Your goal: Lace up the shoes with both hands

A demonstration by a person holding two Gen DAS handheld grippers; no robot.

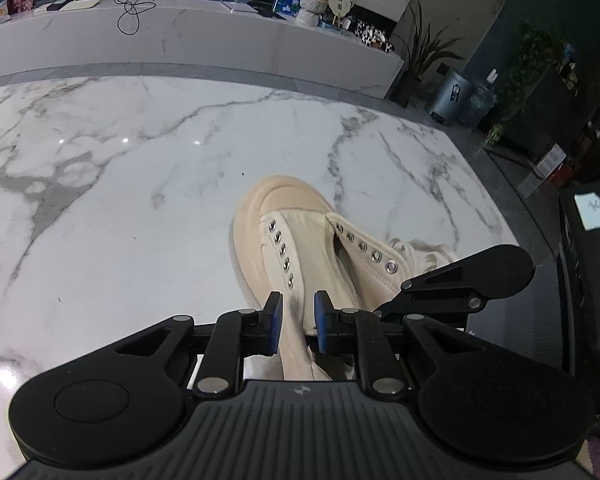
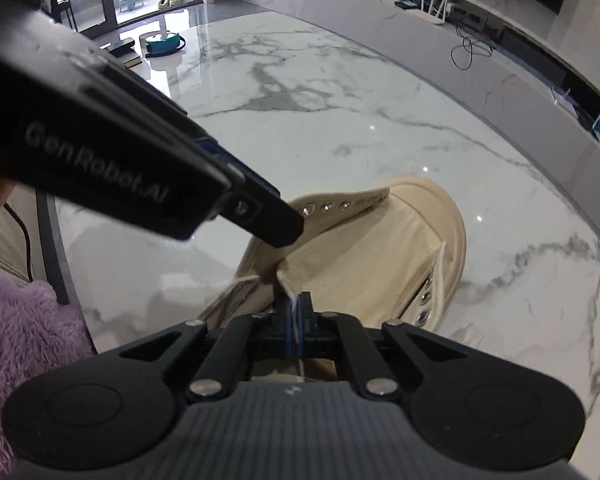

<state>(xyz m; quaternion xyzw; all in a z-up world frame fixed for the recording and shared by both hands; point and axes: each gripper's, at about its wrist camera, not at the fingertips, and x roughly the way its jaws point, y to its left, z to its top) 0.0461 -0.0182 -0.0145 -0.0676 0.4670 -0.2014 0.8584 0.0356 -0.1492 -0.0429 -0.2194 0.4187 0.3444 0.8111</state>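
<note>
A cream high-top shoe lies on the white marble table, toe pointing away. Its metal eyelets show no lace through them. A loose white lace is bunched beside the shoe on the right. My left gripper is shut on the shoe's left eyelet flap, and cream cloth fills the gap between the blue pads. In the right wrist view it reaches in from the upper left onto that flap. My right gripper is shut on a thin pale edge of the shoe's tongue. It also shows as a black arm.
The table's dark rim curves close by on the right, with a black case beyond it. A fluffy purple sleeve sits at the near left edge. A low marble bench with a router and cables runs along the back.
</note>
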